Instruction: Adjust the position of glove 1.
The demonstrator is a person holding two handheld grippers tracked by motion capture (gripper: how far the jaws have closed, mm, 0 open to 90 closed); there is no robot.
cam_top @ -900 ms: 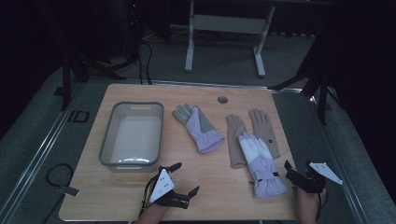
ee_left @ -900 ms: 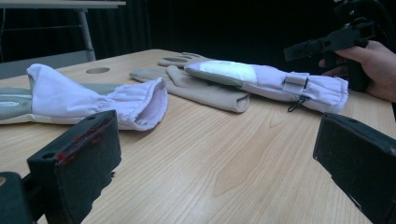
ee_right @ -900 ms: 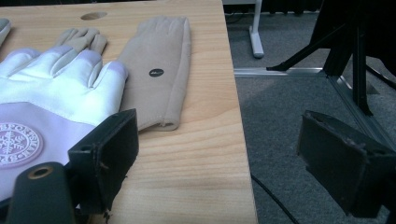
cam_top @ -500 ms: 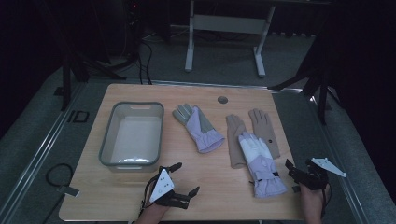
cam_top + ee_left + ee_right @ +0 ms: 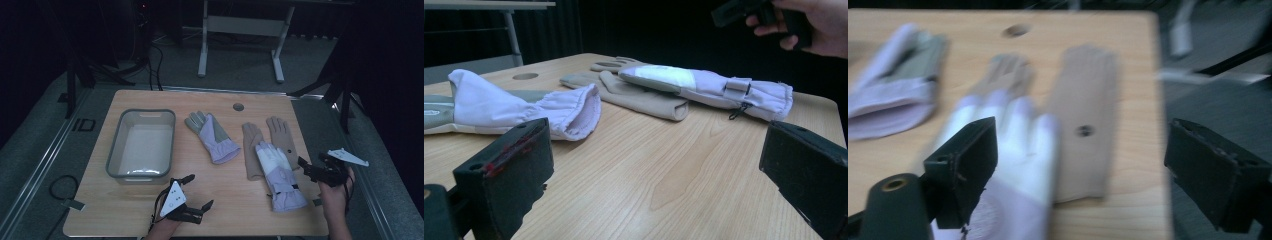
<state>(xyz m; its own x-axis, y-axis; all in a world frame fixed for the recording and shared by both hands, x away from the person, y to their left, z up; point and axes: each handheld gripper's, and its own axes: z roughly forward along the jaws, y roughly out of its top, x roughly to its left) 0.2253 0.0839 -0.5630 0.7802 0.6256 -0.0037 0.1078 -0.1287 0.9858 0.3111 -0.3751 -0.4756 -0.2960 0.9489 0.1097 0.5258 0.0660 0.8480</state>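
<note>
Nothing moved yet: all four gloves lie on the table, the bin holds nothing, both claws are spread.

High view: we see the left gripper (image 5: 192, 192) low at the near edge, jaws spread and holding nothing, the grey bin (image 5: 116, 161) just beyond it and bare inside; the right gripper (image 5: 314, 170) hovers at the right edge, jaws apart, with the white-and-lilac glove (image 5: 280, 175) just to its left, lying across two tan gloves (image 5: 252, 150); the grey-palmed lilac glove (image 5: 212, 136) lies between bin and pile.
Left gripper view: wide jaws frame bare wood; that lilac glove's cuff (image 5: 574, 107) lies just past the left jaw, untouched.
Right gripper view: blurred, but the jaws stand apart above the white-and-lilac glove (image 5: 1018, 150), not pinching it.
We judge everything remains: each glove has yet to be picked up.
</note>
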